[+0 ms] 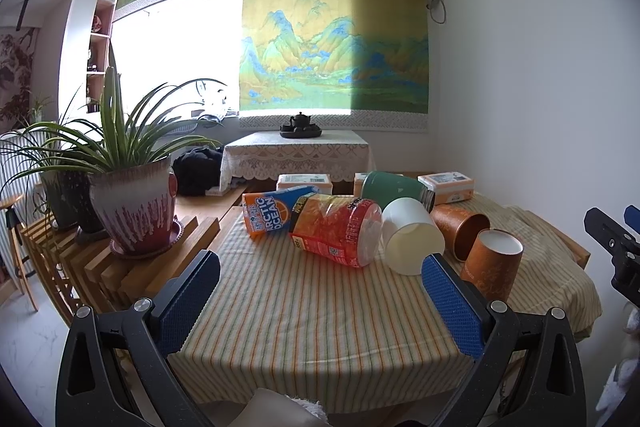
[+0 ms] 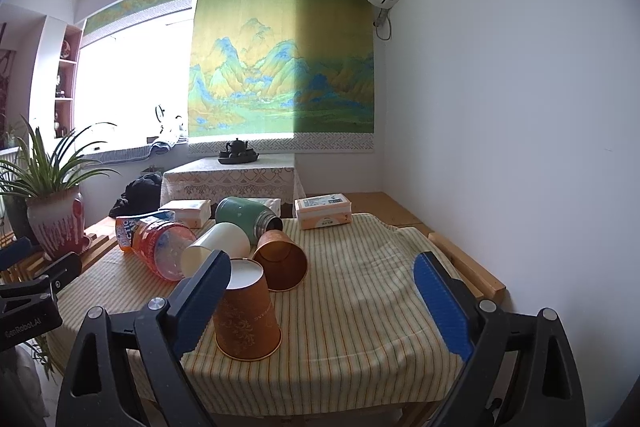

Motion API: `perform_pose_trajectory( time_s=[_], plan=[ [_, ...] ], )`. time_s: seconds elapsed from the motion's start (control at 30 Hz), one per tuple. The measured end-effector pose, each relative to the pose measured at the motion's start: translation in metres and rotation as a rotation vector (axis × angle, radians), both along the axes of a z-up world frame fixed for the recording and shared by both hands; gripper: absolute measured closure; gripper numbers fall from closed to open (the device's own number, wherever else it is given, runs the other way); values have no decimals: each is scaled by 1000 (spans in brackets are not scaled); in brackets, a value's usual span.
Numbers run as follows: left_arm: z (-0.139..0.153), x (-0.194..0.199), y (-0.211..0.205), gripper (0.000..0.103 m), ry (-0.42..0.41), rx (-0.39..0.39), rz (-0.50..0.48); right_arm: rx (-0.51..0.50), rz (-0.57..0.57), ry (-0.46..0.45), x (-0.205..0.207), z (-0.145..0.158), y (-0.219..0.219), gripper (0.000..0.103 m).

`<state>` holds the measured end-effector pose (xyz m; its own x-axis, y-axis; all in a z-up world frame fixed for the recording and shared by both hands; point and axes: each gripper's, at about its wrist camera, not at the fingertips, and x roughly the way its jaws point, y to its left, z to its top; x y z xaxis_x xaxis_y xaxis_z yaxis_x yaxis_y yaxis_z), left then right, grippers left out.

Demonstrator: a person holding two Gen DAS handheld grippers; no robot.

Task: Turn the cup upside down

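Both wrist cameras looked from the near edge across the surface [image 1: 320,307] toward the far wall hanging [image 2: 280,59]; the left one stood further left.

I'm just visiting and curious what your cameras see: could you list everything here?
Orange paper cup: one, base up, near table edge.
Second orange paper cup: one, lying on its side behind it.
White paper cup: one, lying down, mid-table.
Green flask: one, lying behind the cups.
Plastic bottles: two, orange and red labels, lying down on the left.
Tissue packs: at least three, white-orange, far edge.
Striped tablecloth: one, yellow-green.
Potted plant: green leaves, left slats.
Tea set: black, lace-covered far table.
Left tool: open, empty.
Right tool: open, empty.
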<state>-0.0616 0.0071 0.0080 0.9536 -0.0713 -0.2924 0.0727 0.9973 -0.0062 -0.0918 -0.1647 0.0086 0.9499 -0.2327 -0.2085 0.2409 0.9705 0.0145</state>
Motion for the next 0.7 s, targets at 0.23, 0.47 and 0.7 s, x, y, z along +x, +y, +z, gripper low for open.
perform_pose_trajectory(
  time_s=[0.23, 0.47, 0.7],
  plan=[
    [1, 0, 0, 1, 1, 0, -4, -1, 6, -3, 0, 2, 1, 12],
    [2, -1, 0, 1, -3, 2, -2, 3, 9, 2, 2, 1, 1, 12],
    [3, 1, 1, 1, 0, -1, -5, -1, 9, 2, 3, 1, 1, 12]
  ],
)
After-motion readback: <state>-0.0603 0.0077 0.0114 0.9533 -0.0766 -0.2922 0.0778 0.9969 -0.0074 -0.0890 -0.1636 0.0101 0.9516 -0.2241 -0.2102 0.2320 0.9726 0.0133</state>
